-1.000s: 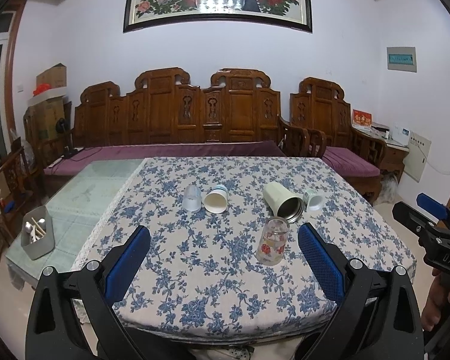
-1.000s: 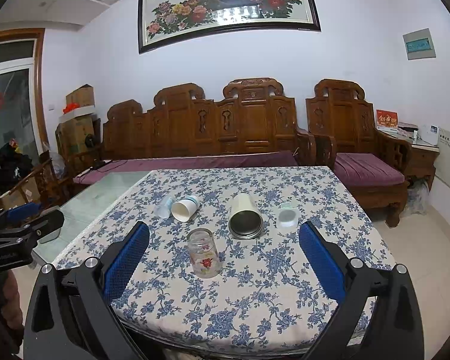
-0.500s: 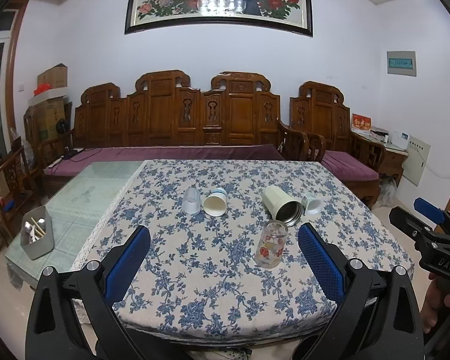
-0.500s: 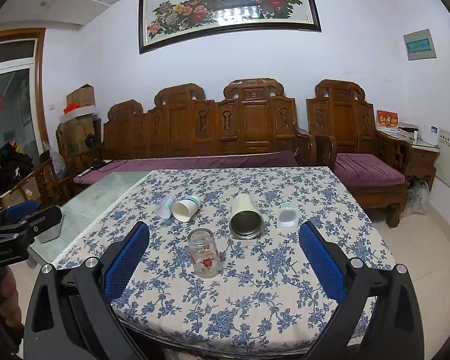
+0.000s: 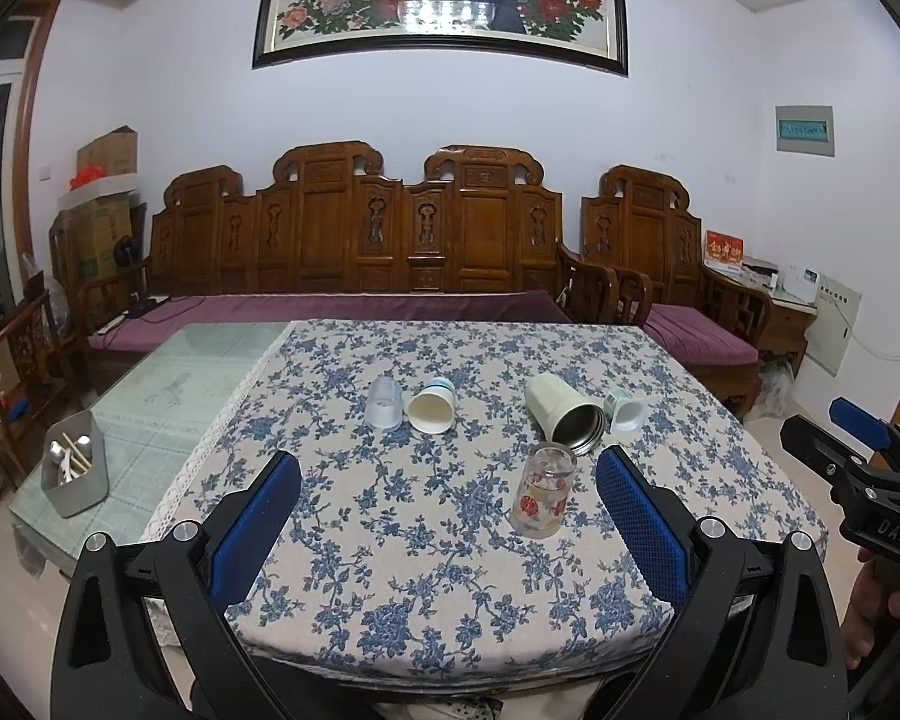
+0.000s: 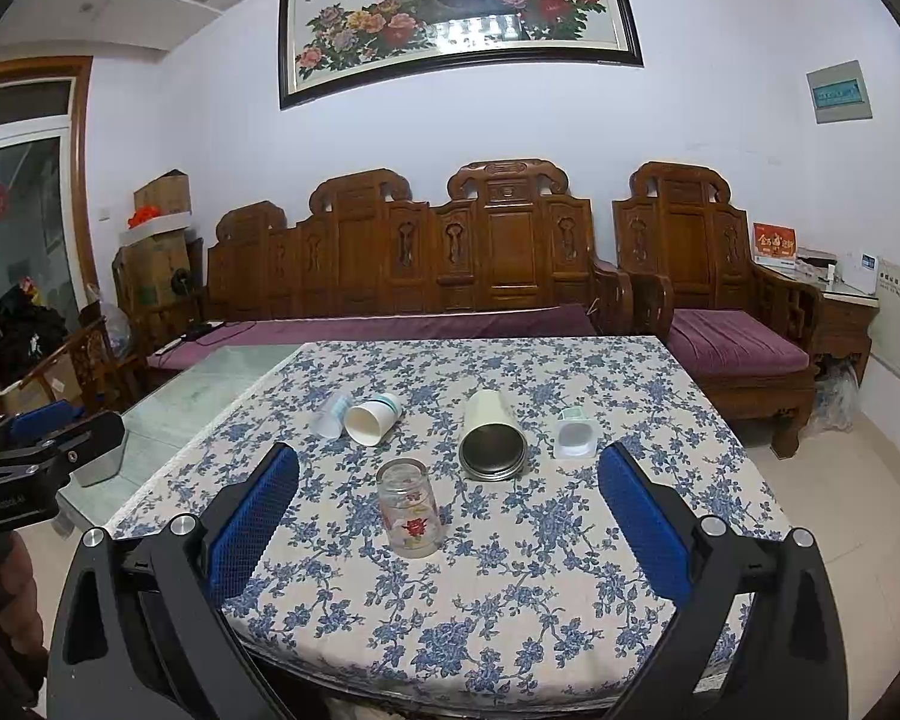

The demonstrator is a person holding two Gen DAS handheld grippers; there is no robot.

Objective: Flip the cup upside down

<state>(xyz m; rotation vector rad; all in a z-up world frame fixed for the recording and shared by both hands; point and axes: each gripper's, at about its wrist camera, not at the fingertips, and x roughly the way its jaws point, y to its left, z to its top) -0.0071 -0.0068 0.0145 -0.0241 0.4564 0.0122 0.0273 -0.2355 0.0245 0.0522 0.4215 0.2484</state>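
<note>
Between the fingers (image 6: 252, 531) stands a clear glossy glass cup (image 6: 409, 508) on matt printed cloth (image 6: 510, 600); beyond it lies a metal-lined tumbler (image 6: 491, 438).

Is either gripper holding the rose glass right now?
No, the glass stands alone on the tablecloth, with both grippers open and short of it.

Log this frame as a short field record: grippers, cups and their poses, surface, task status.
left gripper: open, empty, short of the table
right gripper: open, empty
glass cup: stands with its wider end on the cloth, red flower print; looks already upside down
paper cup: on its side
clear plastic cup: on its side
green tumbler: on its side
small white cup: lying
surface: floral tablecloth
contact: none
</note>
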